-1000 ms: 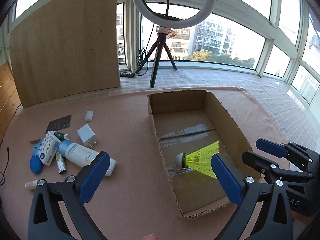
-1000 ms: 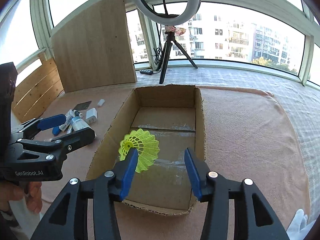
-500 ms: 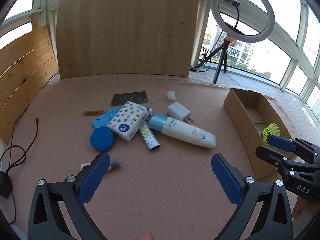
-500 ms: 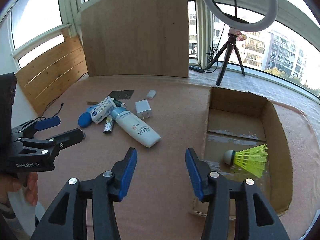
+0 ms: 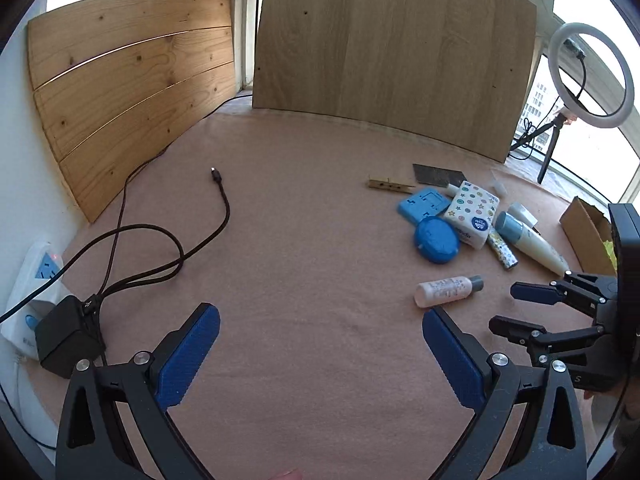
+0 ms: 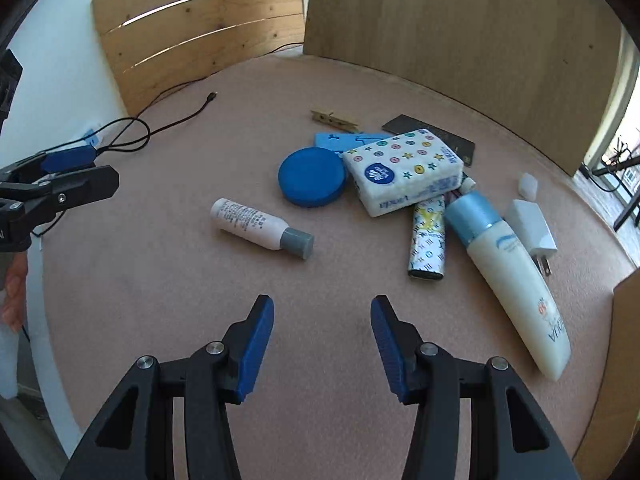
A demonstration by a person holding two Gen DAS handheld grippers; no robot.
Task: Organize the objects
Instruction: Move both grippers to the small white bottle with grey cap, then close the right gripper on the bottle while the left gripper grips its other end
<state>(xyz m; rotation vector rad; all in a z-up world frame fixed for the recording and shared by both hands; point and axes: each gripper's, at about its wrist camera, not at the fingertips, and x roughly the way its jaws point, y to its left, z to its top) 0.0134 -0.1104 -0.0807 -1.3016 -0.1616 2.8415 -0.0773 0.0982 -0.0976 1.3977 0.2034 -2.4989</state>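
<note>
A heap of small things lies on the pink mat. A small white bottle with a grey cap (image 6: 262, 229) (image 5: 448, 289) lies alone, nearest to my right gripper (image 6: 322, 340), which hangs open and empty just short of it. Behind it are a round blue tin (image 6: 312, 177), a patterned tissue pack (image 6: 404, 170), a patterned tube (image 6: 427, 242), a long cream lotion bottle (image 6: 512, 276) and a white charger plug (image 6: 530, 229). My left gripper (image 5: 320, 354) is open and empty over bare mat, left of the heap. The cardboard box (image 5: 586, 229) shows only at the right edge.
A black cable (image 5: 192, 240) loops across the mat's left side to a black adapter (image 5: 68, 340) in a white power strip (image 5: 36, 280). Wooden boards (image 5: 392, 52) stand along the back. A ring light on a tripod (image 5: 588, 76) is at the far right. A clothespin (image 6: 334, 119) and dark card (image 6: 432, 136) lie behind the heap.
Both grippers have swung left from the cardboard box with the yellow shuttlecock to the heap of things and sunk lower. The box has slid to the right edge of both views.
</note>
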